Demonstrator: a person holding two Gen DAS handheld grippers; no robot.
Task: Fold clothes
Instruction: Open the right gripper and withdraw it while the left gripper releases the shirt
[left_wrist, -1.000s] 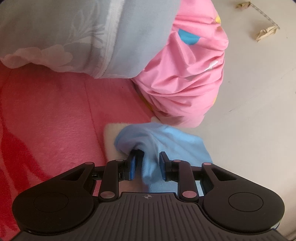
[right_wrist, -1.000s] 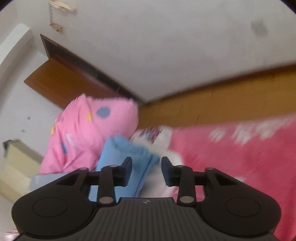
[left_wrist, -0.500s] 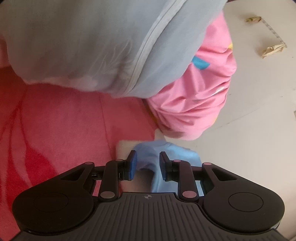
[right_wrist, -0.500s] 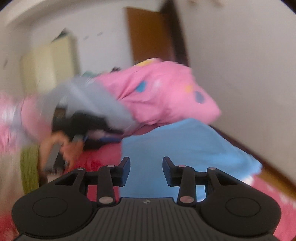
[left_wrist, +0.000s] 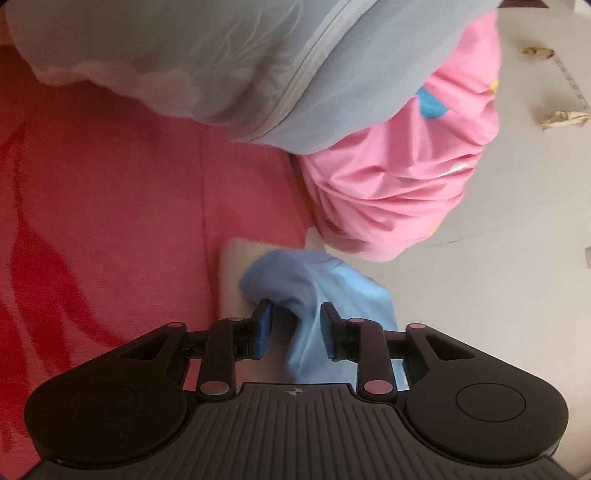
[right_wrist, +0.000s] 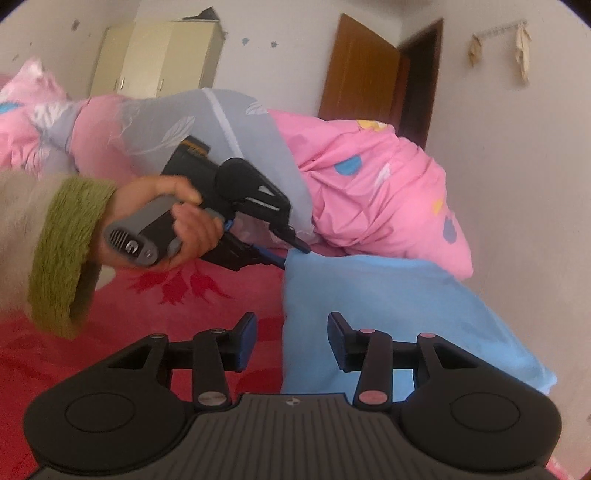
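Note:
A light blue garment (right_wrist: 388, 306) lies on the red bedsheet (right_wrist: 184, 295) beside the wall. My left gripper (left_wrist: 295, 321) is shut on a bunched corner of the blue garment (left_wrist: 295, 280), which runs back between its fingers. In the right wrist view a hand holds that left gripper (right_wrist: 293, 254) at the garment's far left corner. My right gripper (right_wrist: 291, 332) stands open low over the garment's near left edge, which passes between its fingers without being pinched.
A pink quilt (right_wrist: 369, 184) and a grey patterned cover (right_wrist: 207, 125) are piled at the bed's far end, just beyond the garment. A white wall (right_wrist: 517, 184) runs along the right. A green-cuffed sleeve (right_wrist: 66, 251) reaches in from the left. A brown door (right_wrist: 362, 74) and a wardrobe (right_wrist: 155, 55) stand behind.
The right gripper swung round from facing the wall to facing the bed and the left gripper, staying open. The left gripper shifted slightly with the blue corner still between its fingers.

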